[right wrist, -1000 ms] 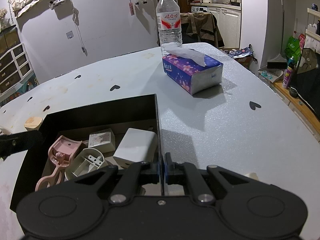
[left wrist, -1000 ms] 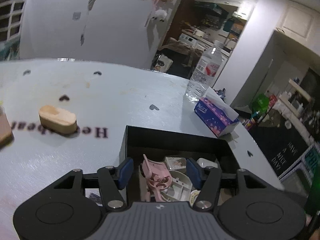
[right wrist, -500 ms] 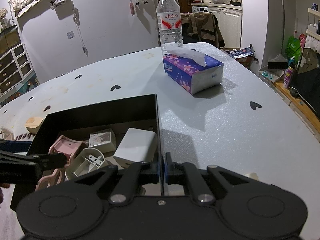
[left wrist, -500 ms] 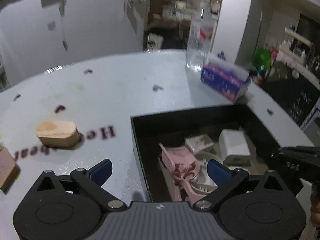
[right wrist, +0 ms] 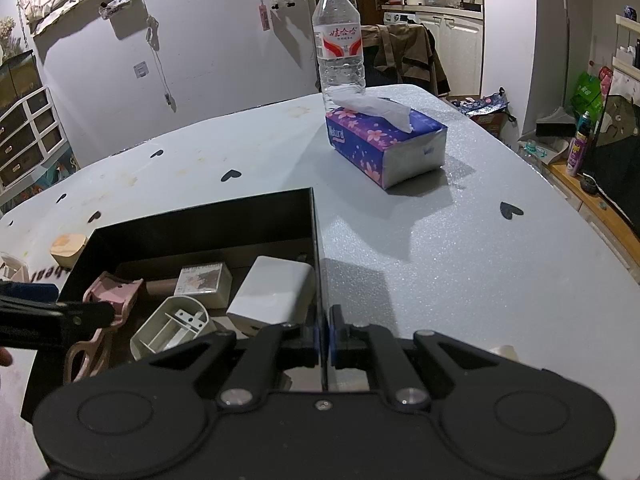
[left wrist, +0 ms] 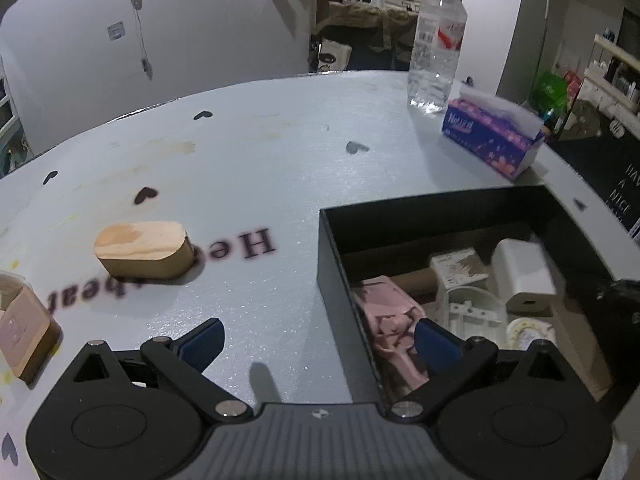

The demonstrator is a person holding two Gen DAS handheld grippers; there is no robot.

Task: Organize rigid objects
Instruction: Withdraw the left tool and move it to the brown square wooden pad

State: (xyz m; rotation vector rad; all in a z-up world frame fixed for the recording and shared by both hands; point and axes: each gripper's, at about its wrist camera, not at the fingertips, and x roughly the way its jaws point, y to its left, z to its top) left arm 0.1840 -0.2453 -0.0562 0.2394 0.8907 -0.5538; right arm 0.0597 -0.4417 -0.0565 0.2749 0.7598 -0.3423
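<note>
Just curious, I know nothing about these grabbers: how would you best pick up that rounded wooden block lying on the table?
Grip the wooden block across its two long straight sides, coming down from above. It lies flat with open table around it, and its ends are rounded and would likely slip.

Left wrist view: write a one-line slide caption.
Open left tool straddles the black box wall; wooden block waits on the table.

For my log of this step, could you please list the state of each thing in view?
Left claw: open, empty.
Right claw: shut on the box wall.
Box: open, holding several items.
Bottle: upright, capped.
Tissue pack: open, one tissue sticking out.
Wood block: flat on the table, outside the box.
</note>
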